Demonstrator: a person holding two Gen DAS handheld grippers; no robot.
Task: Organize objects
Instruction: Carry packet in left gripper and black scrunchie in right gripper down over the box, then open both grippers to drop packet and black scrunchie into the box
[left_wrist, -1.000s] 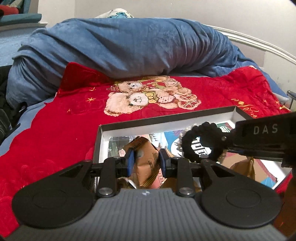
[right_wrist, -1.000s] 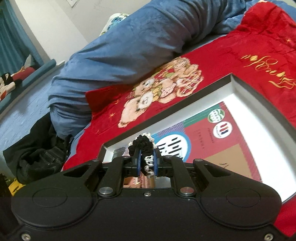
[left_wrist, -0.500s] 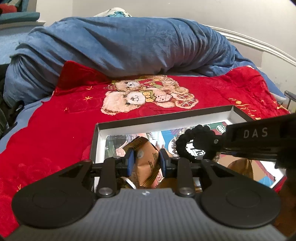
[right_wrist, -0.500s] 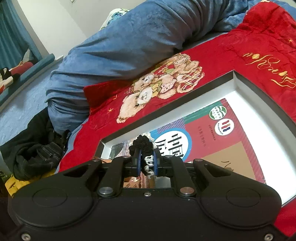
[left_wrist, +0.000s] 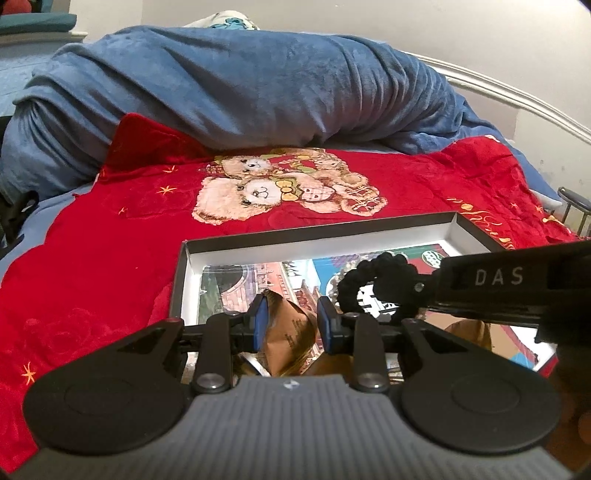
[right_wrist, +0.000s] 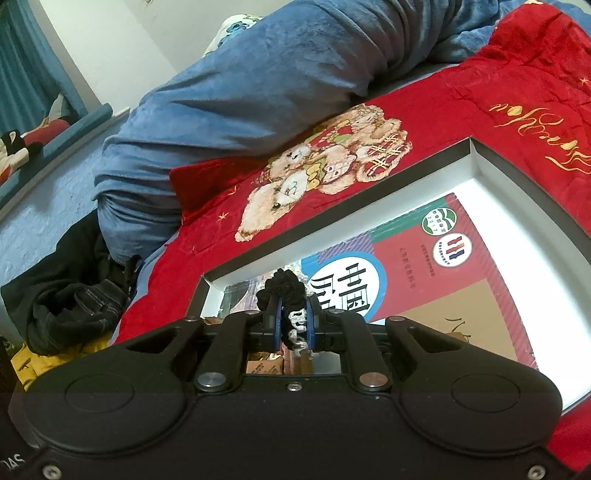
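Observation:
A shallow open box (left_wrist: 317, 245) with white inner walls lies on a red bear-print blanket. Inside lie a colourful book (right_wrist: 436, 280) and brown packets. My left gripper (left_wrist: 290, 323) is shut on a crumpled brown packet (left_wrist: 291, 332) above the box's near left part. My right gripper (right_wrist: 293, 325) is shut on a black and white crocheted hair tie (right_wrist: 286, 288) and holds it over the box; the hair tie also shows in the left wrist view (left_wrist: 376, 273), hanging from the right gripper's fingers.
A rolled blue duvet (left_wrist: 240, 85) lies across the bed behind the red blanket (left_wrist: 92, 258). Dark clothes (right_wrist: 70, 295) are heaped off the bed's left side. A white bed rail (left_wrist: 517, 103) runs at the back right.
Both grippers have sunk a little toward the box with their loads still held. The right gripper with the hair tie has shifted slightly toward the box's near left corner.

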